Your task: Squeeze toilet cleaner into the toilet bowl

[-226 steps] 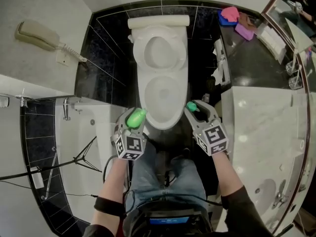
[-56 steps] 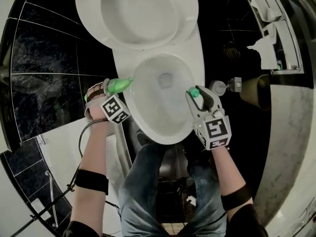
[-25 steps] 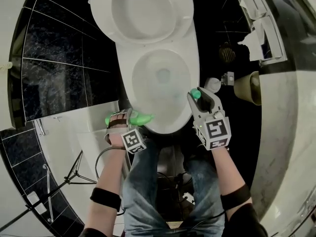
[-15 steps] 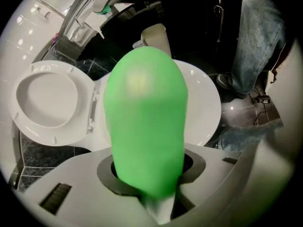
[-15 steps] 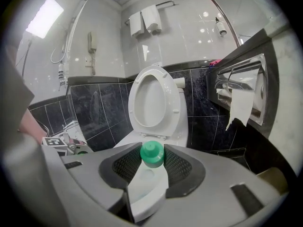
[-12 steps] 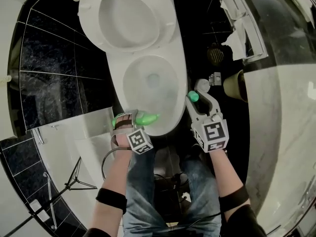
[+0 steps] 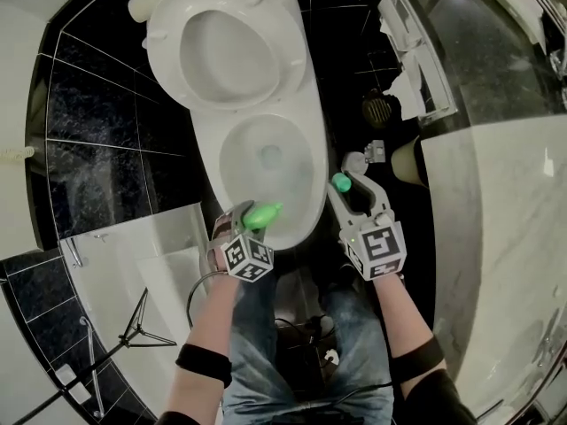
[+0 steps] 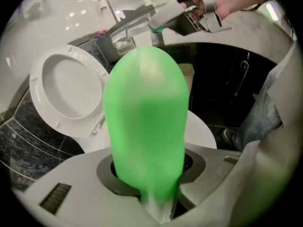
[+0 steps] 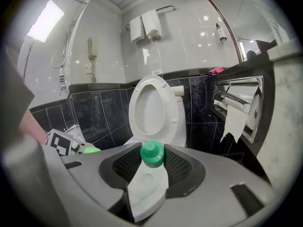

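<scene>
At the bowl [image 7: 310,162], left hand-held gripper [image 7: 249,223] angles down gripping bottle [image 7: 263,213]; right hand-held gripper [image 7: 348,190] grips cap [image 7: 340,182].

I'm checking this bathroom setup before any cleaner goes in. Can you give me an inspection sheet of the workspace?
Surface: toilet, with its seat raised and the bowl open.
Job's things: green bottle, tip at the bowl's near rim; green cap off to the bowl's right.
Clutter: torn paper hanging from the wall holder; floor drain beside the toilet.
Tools: left tool shut on the bottle; right tool shut on the cap.
Cables: black cable looped on the floor by the left arm; more between the feet.
Surroundings: black tiles, marble counter, tripod.
</scene>
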